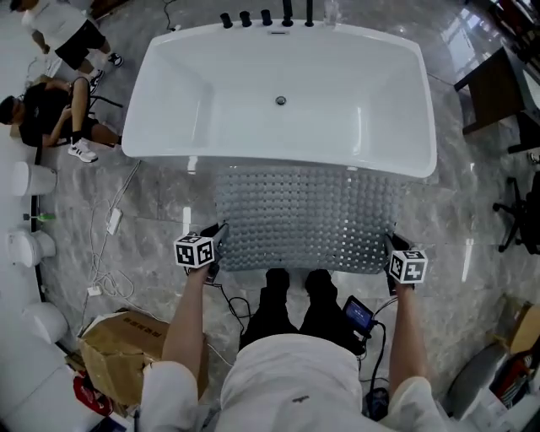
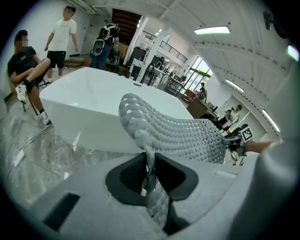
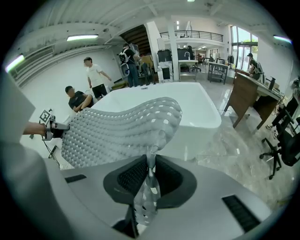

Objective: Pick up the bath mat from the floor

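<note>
Both tongs, left and right, pinched opposite corners of the mat, stretched beside the tub.

You stand on a grey marble floor with a white bathtub just ahead, black taps along its far rim. A cardboard box sits near on your left; a dark desk and black office chair stand to the right. Strip lights line the white ceiling, with tall windows far off.
</note>
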Tool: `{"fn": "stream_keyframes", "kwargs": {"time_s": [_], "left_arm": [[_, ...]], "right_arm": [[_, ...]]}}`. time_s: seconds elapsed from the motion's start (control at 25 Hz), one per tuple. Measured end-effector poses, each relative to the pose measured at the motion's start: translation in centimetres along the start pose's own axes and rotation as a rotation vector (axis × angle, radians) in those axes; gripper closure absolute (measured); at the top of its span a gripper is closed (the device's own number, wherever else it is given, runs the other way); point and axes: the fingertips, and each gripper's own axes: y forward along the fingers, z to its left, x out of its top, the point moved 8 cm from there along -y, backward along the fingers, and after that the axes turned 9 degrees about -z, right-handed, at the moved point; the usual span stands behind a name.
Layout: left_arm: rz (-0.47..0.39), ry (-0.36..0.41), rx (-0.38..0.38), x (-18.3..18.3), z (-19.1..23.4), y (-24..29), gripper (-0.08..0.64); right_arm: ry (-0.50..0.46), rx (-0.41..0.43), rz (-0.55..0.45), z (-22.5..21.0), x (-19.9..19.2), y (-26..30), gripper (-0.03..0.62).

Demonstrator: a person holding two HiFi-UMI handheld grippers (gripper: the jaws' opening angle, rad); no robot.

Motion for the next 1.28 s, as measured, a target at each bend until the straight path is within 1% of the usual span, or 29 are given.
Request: {"fn": "stream_keyframes", "kwargs": {"time_s": [0.12,0.28,0.48,0.6,0.72,0.84,1.0,1.16,1.28], "left_arm": [[-0.041,-0.003,0.006,1.2,0.4,-2.8,0.5],[-0.104,0.017,0.005,3.3,1.1,-5.4,0.5],[-0.212,0.054,-0.018,7.2,2.0,-7.6,0.499],[-0.284,0.097,-0.048,10.3,2.4,-9.0,0.499],[-0.374,0.131,-0.072,14.1,2.4,-10.5,0.5],[-0.457,0.159,-0.077,18.0,2.6,-12.8,0.5],[-0.583,0.207,-0.086,23.6,0.8,-14.5,0.5],[-0.668,0.264,-0.095,28.1,-1.3,-16.2,0.5],[-0.715,0.287,-0.105,31.2,-2.0,-17.7,0.5]], "right_arm": [[0.0,-0.014,-0.041,1.2,1.4,-2.2,0.537],[-0.012,-0.025,-0.112,2.9,3.2,-4.2,0.537],[-0.02,-0.049,-0.221,4.6,6.3,-7.0,0.537],[-0.031,-0.071,-0.302,6.0,8.9,-8.5,0.537],[-0.029,-0.082,-0.388,7.3,12.2,-9.7,0.537],[-0.029,-0.077,-0.475,8.6,15.8,-10.8,0.537],[-0.093,-0.084,-0.598,8.8,21.8,-13.4,0.537],[-0.147,-0.084,-0.695,9.4,26.6,-15.9,0.537],[-0.175,-0.086,-0.749,9.9,29.9,-17.4,0.537]]}}
